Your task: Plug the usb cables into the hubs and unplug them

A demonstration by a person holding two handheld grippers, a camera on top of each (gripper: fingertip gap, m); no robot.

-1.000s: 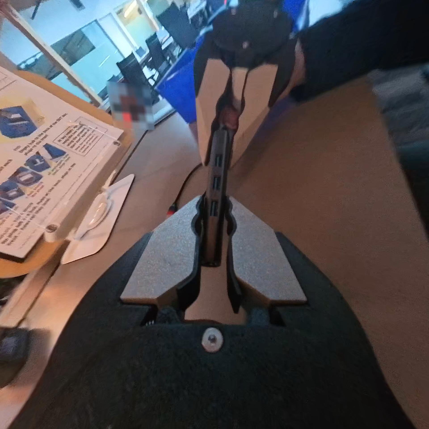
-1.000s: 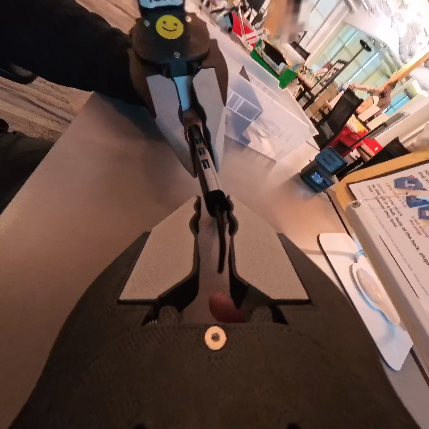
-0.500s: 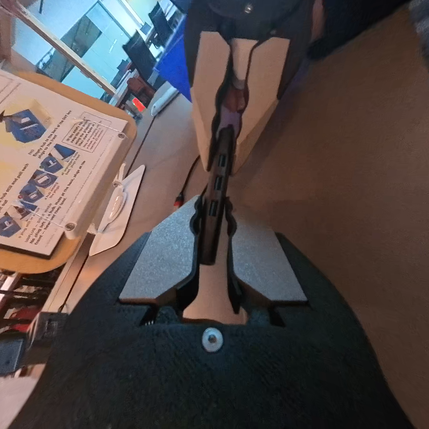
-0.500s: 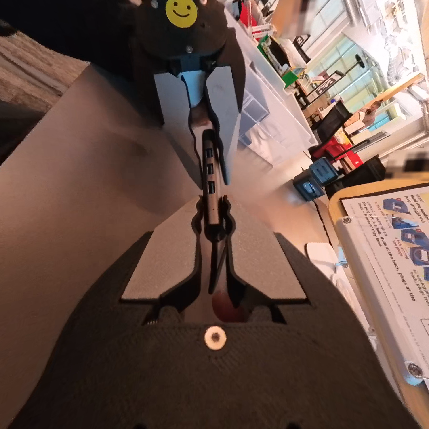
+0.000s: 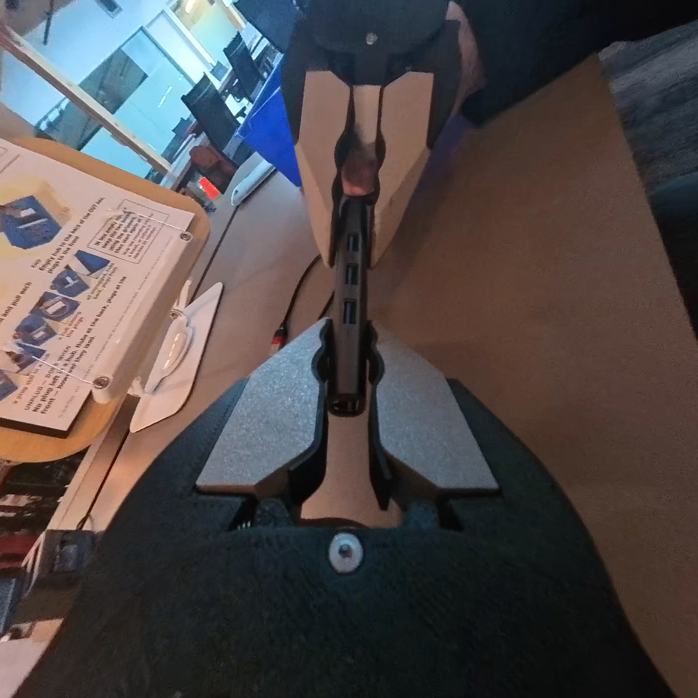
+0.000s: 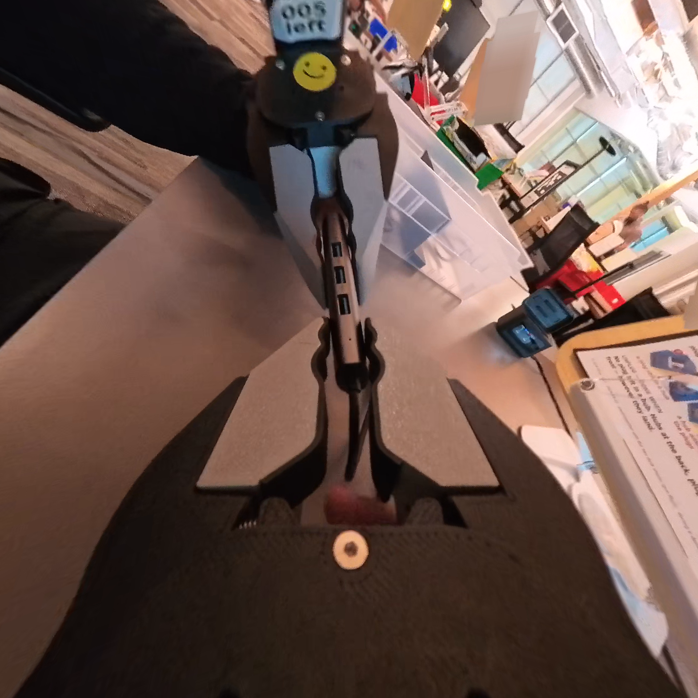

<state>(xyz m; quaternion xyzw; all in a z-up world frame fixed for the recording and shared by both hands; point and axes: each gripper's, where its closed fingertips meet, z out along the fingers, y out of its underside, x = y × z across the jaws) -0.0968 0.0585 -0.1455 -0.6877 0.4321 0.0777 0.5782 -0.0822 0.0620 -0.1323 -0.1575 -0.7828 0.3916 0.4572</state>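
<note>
Containers: clear plastic bins (image 6: 426, 215) along the far side of the table (image 6: 158, 287), contents not readable through the walls. Beyond them a small blue box (image 6: 528, 325) at the table edge. In the left wrist view a blue bin (image 5: 272, 128) stands past the table's far end; inside hidden.

USB hub (image 5: 349, 302): slim dark bar, three blue-tongued ports in a row along one narrow face, all three vacant. Its black cable (image 6: 355, 426) leaves one end and runs back between the right gripper's fingers. A red-tipped plug (image 5: 280, 338) on a dark lead lies on the table just left of the left gripper, unplugged.

Hub is held clear of the table, spanning the two grippers. Left gripper (image 5: 348, 362) is closed narrow on the cable-free end. Right gripper (image 6: 349, 362) is pinched tight on the cable end, at the strain relief. Each faces the other along the hub's length.

Edges and room: an instruction sheet on a wooden board (image 5: 87, 287) sits to one side with a white plate-like stand (image 5: 177, 351) beside it. Open brown table on the opposite side, ending at a straight edge with grey floor (image 5: 657, 102) beyond.
</note>
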